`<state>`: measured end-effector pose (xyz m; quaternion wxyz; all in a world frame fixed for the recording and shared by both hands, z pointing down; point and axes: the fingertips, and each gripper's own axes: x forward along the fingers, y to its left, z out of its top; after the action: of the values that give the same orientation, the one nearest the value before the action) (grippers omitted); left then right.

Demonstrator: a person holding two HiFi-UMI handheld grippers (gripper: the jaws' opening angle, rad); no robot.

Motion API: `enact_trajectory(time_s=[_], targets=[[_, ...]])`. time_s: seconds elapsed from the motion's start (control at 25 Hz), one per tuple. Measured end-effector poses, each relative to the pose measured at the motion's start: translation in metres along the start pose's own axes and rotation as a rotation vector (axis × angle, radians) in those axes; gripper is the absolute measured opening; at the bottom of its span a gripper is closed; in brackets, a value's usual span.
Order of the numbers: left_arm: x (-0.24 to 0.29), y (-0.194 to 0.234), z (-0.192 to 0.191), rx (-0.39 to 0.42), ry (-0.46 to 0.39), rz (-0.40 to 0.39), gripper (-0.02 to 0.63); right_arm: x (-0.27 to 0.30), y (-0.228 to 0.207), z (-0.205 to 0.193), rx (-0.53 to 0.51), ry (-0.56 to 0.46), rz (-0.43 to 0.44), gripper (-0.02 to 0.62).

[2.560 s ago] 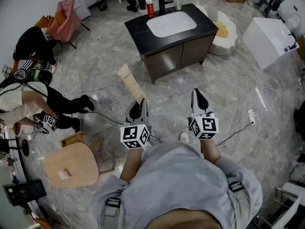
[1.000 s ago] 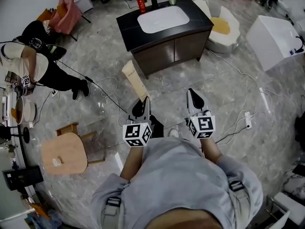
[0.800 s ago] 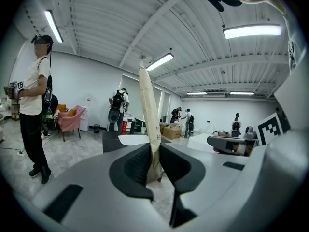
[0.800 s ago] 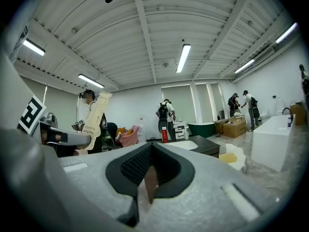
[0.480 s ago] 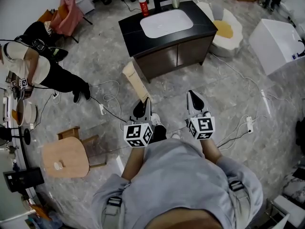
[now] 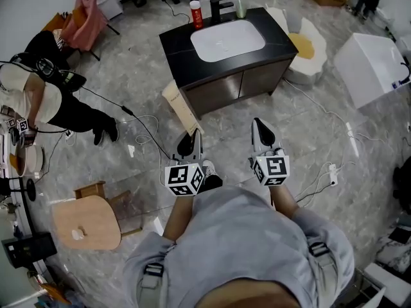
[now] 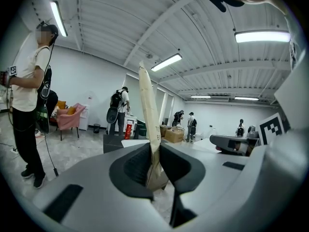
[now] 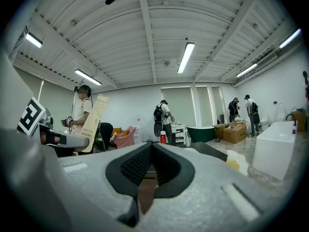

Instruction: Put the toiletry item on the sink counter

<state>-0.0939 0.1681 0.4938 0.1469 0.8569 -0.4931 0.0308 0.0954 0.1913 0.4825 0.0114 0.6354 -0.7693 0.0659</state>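
1. The left gripper (image 7: 153,151) is clamped on the lower end of the toothbrush box (image 7: 148,110). Its dark ribbed pads pinch the thin card from both sides, and the box rises out of the jaws with a slight lean.
2. The right gripper (image 8: 150,151), just to the right of it, has its jaws together with nothing between them.
3. The box is a long, flat sleeve of pale tan cardboard with dark print. It looks light and easy to crease, so an even pinch should serve better than a harder one.
4. Ahead of both grippers, well apart across a grey marbled floor, stands the sink cabinet. It has a glossy black surface (image 6: 176,43) around a smooth white basin (image 6: 228,40).
5. Beyond the basin, along the far edge, stand a red bottle (image 6: 196,13), a black faucet (image 6: 221,8) and a pale green bottle (image 6: 240,6).
6. This looks like the carrying step, with the placing not yet done.
   - Step over the loose cables (image 6: 144,130) on the floor.
   - Aim for the bare black strip left of the basin and lay the box down flat.
   - Part the jaws only once the surface bears the box.
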Motion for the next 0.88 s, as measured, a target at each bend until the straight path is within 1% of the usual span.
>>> enact_trajectory(time_s=[0.2, 0.36, 0.68, 0.88], targets=[[0.036, 0.031, 0.02, 0.0, -0.002, -0.042, 0.052, 0.046, -0.001, 0.016, -0.007, -0.006, -0.049, 0.005], [0.057, 0.061, 0.034, 0.009, 0.001, -0.068, 0.052, 0.081, 0.013, 0.019, 0.0, 0.004, -0.068, 0.005], [0.085, 0.104, 0.041, 0.009, 0.027, -0.101, 0.052, 0.13, 0.036, 0.026, 0.007, -0.005, -0.087, 0.005], [0.093, 0.123, 0.044, 0.006, 0.026, -0.092, 0.052, 0.149, 0.042, 0.025, -0.001, 0.006, -0.087, 0.005]])
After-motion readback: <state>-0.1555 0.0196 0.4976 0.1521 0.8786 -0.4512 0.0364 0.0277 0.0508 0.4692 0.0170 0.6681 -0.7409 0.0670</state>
